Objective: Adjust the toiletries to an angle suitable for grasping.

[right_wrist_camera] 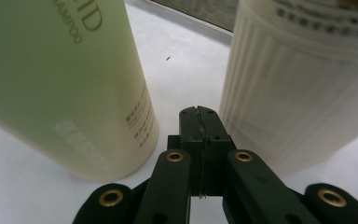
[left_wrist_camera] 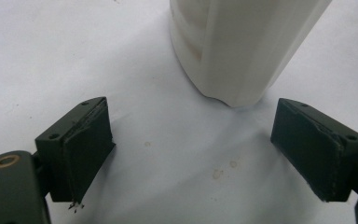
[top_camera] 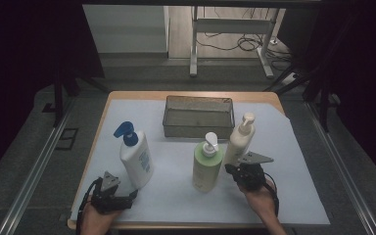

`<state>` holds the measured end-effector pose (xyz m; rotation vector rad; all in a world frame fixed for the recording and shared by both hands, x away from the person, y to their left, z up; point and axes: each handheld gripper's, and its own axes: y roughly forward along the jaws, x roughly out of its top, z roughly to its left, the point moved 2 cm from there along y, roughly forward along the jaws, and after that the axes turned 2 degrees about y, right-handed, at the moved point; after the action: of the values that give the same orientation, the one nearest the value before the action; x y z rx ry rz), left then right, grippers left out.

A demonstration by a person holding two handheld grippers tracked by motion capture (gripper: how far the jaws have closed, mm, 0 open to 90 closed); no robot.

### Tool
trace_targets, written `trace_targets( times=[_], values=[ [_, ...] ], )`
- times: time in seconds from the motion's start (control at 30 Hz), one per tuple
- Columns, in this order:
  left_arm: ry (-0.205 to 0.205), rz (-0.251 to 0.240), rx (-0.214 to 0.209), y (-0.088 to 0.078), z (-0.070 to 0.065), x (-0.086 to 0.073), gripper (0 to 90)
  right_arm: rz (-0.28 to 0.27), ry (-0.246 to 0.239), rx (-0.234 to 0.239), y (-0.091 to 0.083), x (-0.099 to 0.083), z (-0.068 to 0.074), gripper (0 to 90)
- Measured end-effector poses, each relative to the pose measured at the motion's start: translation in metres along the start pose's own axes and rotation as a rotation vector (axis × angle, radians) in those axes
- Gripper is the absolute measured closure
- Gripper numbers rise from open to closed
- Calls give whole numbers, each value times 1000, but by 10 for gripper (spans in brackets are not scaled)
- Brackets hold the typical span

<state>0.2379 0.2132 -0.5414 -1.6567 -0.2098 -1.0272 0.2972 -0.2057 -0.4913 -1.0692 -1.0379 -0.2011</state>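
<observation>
White paper (top_camera: 284, 161) covers the wooden table (top_camera: 127, 96), and three pump bottles stand on it in a loose row toward the near edge. Nearest the left edge is a white bottle with a blue pump (top_camera: 135, 155); in the middle stands a pale green shampoo bottle (top_camera: 207, 166), and just behind it to the right a cream bottle (top_camera: 240, 138), the two close but not touching. Toward the far edge, about midway along it, sits a wire mesh basket (top_camera: 199, 116) with nothing lying in it that I can make out. The left gripper (top_camera: 111, 196) rests near the near left corner, its jaws spread wide, the white bottle's base (left_wrist_camera: 242, 46) just ahead of the gap and not between the pads (left_wrist_camera: 86, 149). The right gripper (top_camera: 242, 172) sits beside the foot of the cream bottle with its jaws pressed flat together, gripping nothing; in its own view the closed tips (right_wrist_camera: 199, 122) point into the gap between the green bottle (right_wrist_camera: 65, 84) and the cream one (right_wrist_camera: 303, 84).
</observation>
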Motion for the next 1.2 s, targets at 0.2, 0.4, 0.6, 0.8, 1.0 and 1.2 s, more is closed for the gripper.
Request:
trace_targets(
  times=[0.2,0.4,0.6,0.8,1.0,1.2],
  values=[
    [0,0,0,0,0,0,120,-5,-13,-35,10,4,6,896],
    [0,0,0,0,0,0,120,-6,-3,-62,17,4,4,896],
    [0,-1,0,0,0,0,120,-3,-15,-78,17,2,5,897],
    [0,-1,0,0,0,0,120,-1,-12,-84,11,-2,1,896],
    [0,-1,0,0,0,0,120,4,-9,-94,5,-8,-7,896],
    [0,-1,1,0,0,0,120,5,-5,-103,-1,-13,-15,895]
  ],
)
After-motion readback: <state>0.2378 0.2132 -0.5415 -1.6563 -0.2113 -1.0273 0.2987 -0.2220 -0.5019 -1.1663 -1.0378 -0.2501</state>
